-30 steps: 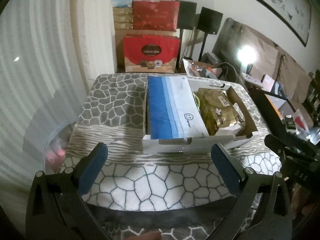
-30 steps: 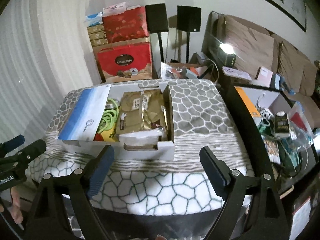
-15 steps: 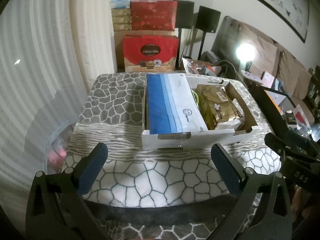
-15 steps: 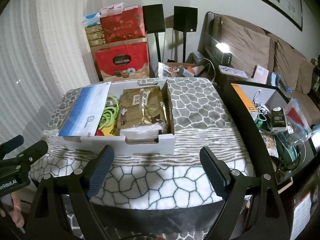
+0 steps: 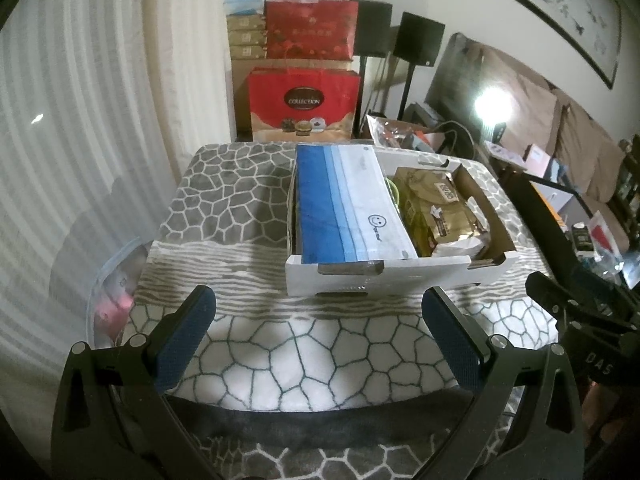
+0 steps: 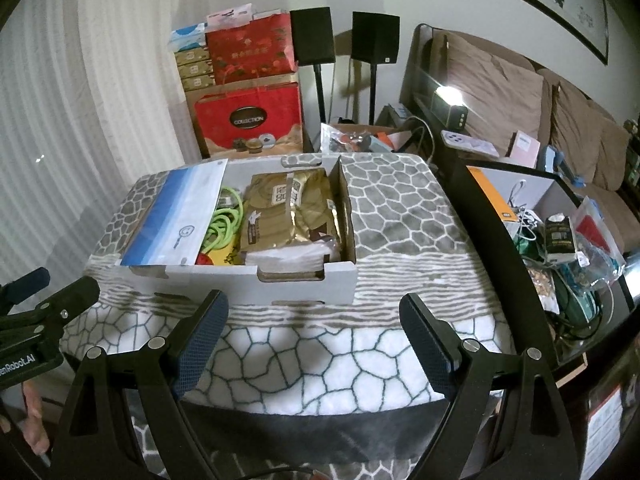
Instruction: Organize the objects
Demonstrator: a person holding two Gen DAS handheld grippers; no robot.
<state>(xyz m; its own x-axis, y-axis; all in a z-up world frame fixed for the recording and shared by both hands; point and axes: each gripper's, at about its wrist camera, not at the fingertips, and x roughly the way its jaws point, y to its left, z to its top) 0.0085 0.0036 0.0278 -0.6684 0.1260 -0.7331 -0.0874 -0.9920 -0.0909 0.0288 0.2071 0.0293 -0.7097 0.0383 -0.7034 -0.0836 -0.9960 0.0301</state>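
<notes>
A white cardboard box [image 5: 372, 278] [image 6: 248, 278] sits on a table with a grey stone-pattern cloth [image 5: 224, 200] [image 6: 392, 216]. It holds a blue-and-white packet [image 5: 344, 204] [image 6: 172, 212], gold foil bags [image 5: 436, 208] [image 6: 288, 208], a green cord [image 6: 224, 222] and white tissues [image 6: 292, 256]. My left gripper [image 5: 316, 336] is open and empty, in front of the box. My right gripper [image 6: 314, 340] is open and empty, also in front of the box. Each gripper shows at the edge of the other's view.
Red gift boxes [image 5: 304, 100] [image 6: 252, 120] and cartons are stacked behind the table, beside two black speakers [image 6: 344, 40]. A dark side table with clutter [image 6: 560, 232] stands to the right, a sofa [image 6: 520, 92] beyond. Curtains hang at the left.
Both grippers have drawn back from the table, so the box looks smaller and farther away. Both stay open and empty.
</notes>
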